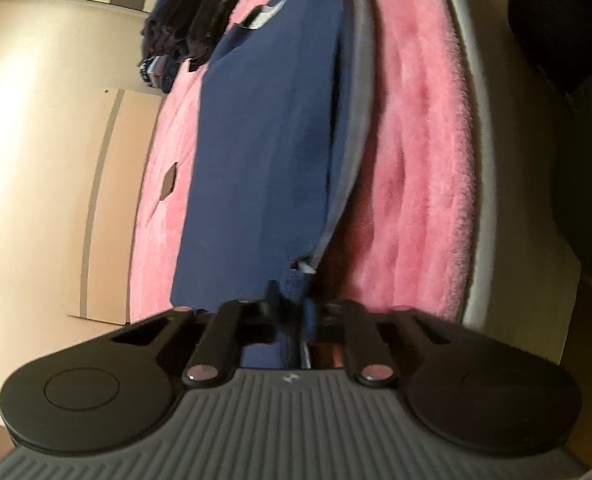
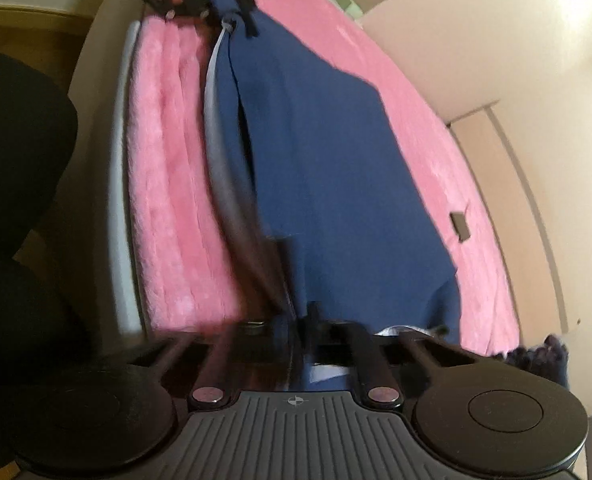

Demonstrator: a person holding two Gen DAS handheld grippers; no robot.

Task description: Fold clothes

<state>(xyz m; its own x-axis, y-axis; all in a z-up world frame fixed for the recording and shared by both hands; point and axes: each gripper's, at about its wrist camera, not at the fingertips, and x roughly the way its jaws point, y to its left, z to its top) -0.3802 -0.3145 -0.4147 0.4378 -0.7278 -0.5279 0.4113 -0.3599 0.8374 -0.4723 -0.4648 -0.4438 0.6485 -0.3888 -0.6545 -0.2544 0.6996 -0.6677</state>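
Navy garment [image 1: 256,152] stretched lengthwise over pink fluffy blanket [image 1: 416,168], grey inner lining showing along one folded edge. Left gripper [image 1: 296,312] clenched on one end of cloth; right gripper [image 2: 300,320] clenched on opposite end (fabric bunched between fingers, both views blurred). Dark clothes pile [image 1: 184,20] lies beyond far end. Small dark tag [image 2: 460,226] on blanket beside garment.
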